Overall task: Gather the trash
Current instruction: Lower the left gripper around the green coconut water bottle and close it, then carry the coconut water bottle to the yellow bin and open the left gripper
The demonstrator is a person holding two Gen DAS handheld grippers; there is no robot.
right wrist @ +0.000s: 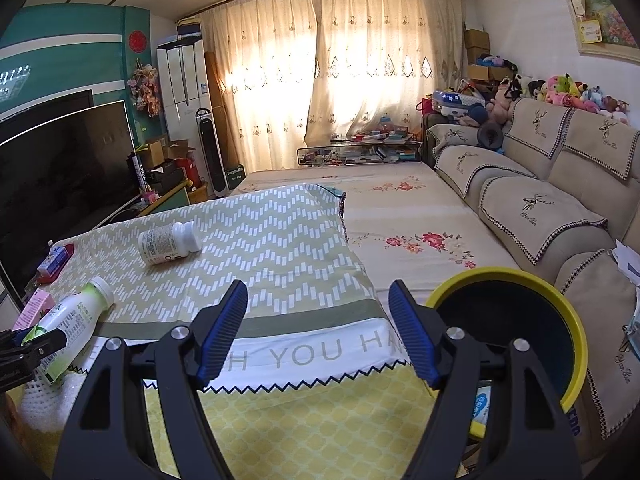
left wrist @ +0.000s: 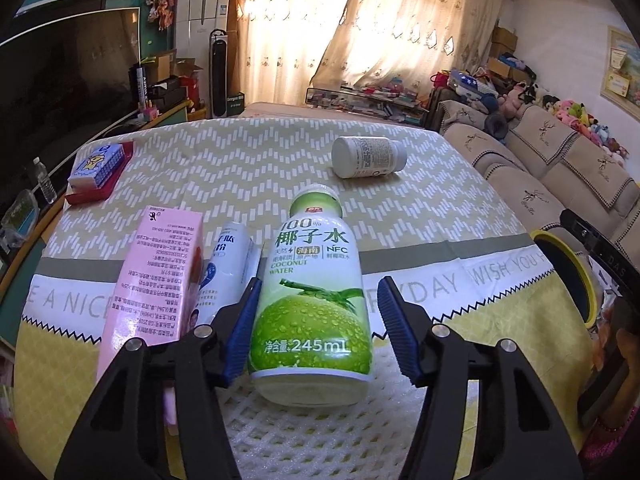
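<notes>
**Now, get a square grip on the bottle**

Your left gripper (left wrist: 316,324) stands apart around the bottle (left wrist: 310,300): one pad touches, the other doesn't. Clamp at mid-label. The pink carton (left wrist: 154,280) crowds the bottle's left; its right is free toward the bin (right wrist: 520,320). Your right gripper (right wrist: 316,332) hangs apart, empty.

backlit curtains (right wrist: 320,80) | glare | dim foreground | fisheye-bowed, vignetted edges

pink carton (left wrist: 154,280) base hidden behind left tool (left wrist: 316,326), yellow-rimmed bin (right wrist: 516,320) partly cut off
</notes>
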